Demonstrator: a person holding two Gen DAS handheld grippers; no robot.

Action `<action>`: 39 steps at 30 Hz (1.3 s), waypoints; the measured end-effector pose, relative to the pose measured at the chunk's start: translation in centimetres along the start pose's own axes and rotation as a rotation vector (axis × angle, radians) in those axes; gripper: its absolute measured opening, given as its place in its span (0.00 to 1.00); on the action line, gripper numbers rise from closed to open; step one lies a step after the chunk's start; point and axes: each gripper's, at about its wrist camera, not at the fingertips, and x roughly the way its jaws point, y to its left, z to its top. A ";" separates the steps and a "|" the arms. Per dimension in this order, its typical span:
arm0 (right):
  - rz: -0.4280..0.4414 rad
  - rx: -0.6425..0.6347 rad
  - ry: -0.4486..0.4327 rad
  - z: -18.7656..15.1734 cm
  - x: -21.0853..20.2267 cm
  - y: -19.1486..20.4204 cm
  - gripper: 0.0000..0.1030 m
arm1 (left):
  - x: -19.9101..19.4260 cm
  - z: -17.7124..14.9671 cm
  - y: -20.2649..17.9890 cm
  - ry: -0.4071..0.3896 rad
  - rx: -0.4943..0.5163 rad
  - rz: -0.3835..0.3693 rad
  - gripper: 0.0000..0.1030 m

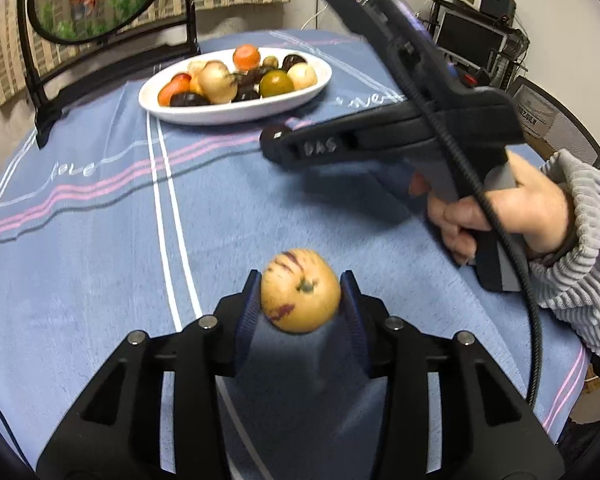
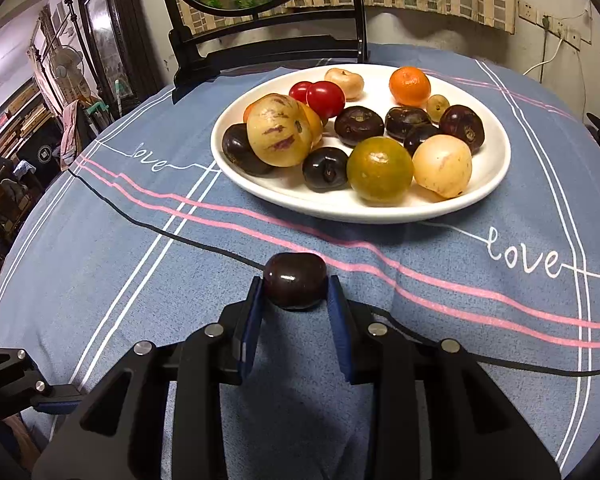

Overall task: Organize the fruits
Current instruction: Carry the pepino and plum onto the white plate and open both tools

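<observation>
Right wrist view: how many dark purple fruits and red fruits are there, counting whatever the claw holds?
Dark purple fruit: 7 (6 on the plate, 1 in the right claw)
Red tomatoes: 2
Total: 9

place: home | signs: tablecloth [image 2: 140, 248], fruit plate [image 2: 496, 168], standing fan [image 2: 66, 68], carved cabinet [image 2: 108, 40]

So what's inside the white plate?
The white plate holds dark purple fruits, red tomatoes, an orange and yellow striped melons. Anything beneath them is hidden.
</observation>
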 end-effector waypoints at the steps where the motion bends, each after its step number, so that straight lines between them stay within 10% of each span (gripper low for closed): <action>1: 0.000 0.001 -0.001 0.0 0.0 -0.1 0.31 | 0.1 0.0 0.1 0.007 -0.004 0.000 0.40; 10: 0.019 0.030 -0.070 0.3 -2.4 -0.6 0.31 | -1.1 1.5 0.6 -0.065 -0.008 0.049 0.40; 19: -0.023 0.100 -0.225 4.4 -7.0 -4.5 0.31 | -1.2 13.8 4.2 -0.235 -0.035 0.234 0.39; 27: 0.001 0.150 -0.218 9.1 -2.8 -7.1 0.31 | 5.7 19.7 7.7 -0.240 -0.143 0.324 0.39; 39: -0.038 0.101 -0.150 10.2 1.5 -7.1 0.32 | 10.2 20.1 10.0 -0.198 -0.195 0.301 0.40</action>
